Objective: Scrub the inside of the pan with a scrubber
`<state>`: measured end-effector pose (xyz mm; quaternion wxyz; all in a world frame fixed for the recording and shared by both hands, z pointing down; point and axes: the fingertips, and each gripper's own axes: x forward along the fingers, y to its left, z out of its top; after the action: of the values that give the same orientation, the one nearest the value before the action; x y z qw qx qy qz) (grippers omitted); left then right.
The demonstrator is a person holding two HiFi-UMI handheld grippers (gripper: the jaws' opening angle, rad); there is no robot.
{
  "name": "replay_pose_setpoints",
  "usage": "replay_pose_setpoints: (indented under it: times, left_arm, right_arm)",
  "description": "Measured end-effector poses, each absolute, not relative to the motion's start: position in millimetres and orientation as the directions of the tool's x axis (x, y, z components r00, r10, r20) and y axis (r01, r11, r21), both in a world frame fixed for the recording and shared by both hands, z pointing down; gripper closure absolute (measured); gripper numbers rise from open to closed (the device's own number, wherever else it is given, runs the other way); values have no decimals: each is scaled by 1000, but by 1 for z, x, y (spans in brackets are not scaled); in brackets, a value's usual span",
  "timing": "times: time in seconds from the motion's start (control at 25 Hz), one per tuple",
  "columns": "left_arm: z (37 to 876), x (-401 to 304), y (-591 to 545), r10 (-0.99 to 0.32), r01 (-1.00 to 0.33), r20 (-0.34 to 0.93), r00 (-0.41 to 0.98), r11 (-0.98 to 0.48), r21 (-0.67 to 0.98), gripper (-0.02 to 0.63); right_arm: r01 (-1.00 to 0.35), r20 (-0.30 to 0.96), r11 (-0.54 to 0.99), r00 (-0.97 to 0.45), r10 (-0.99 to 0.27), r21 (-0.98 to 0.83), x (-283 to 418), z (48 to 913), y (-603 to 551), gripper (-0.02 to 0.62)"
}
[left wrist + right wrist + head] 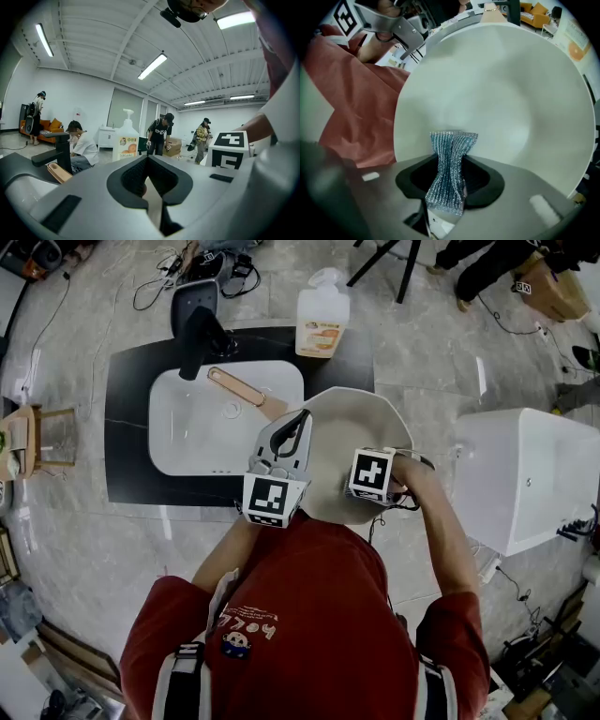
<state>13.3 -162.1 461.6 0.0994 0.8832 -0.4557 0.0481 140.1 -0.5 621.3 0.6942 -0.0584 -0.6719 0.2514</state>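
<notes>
Plainly, the pan [352,432] is held up off the counter, straight ahead of the person at 12 o'clock. It is just beside the white sink [183,437], which lies at about 10 o'clock. The left gripper [300,423] has its jaws pressed together on the pan's thin cream wall, close to where the handle [236,385] joins. The right gripper [451,180] pinches the silvery-blue mesh scrubber [451,161] at its waist. The free end of the scrubber fans out toward the lower inner wall of the pan. Whether it touches the surface cannot be told.

The main risk seems to lie in the left-hand hold. Only a narrow strip of rim sits between those jaws, so a firm scrubbing push from the right could lever the pan round that point. The pan might then slip free and drop toward the basin or the dark counter. The scrubber is also held by a small bunched section. Dragging it hard across the wall could pull it out or fold it over, and the hard jaw tips might then rub the pan's coating.

The pan's long axis runs through bowl and handle, with the handle pointing to about 10 o'clock over the sink. The bowl is tilted so that its open side faces up and back toward the person and the right gripper.
</notes>
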Motion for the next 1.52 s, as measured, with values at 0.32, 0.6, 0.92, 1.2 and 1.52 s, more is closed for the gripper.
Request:
replay_pose_setpoints:
  times: [0.32,0.6,0.92,1.2,1.52]
  left_arm:
    - [468,18,-163,-790,-810,181,586,-569,140,601]
    - [470,20,-164,-785,-807,188,590,-574,139,601]
    - [470,18,-165,-789,-812,193,584,-568,134,601]
    - [474,16,-167,-793,-820,209,573,-559,124,601]
    - [478,13,-169,-801,-830,220,556,-545,115,601]
  right_arm:
    - [-315,951,903,6,311,-293,147,631,-19,423]
    - [-293,986,954,127,106,-64,160,641,-52,422]
    - [-296,978,940,171,-123,170,168,639,-90,417]
    - [-345,928,864,190,-319,367,170,632,-124,417]
    - [-404,853,754,176,-492,518,166,617,-156,417]
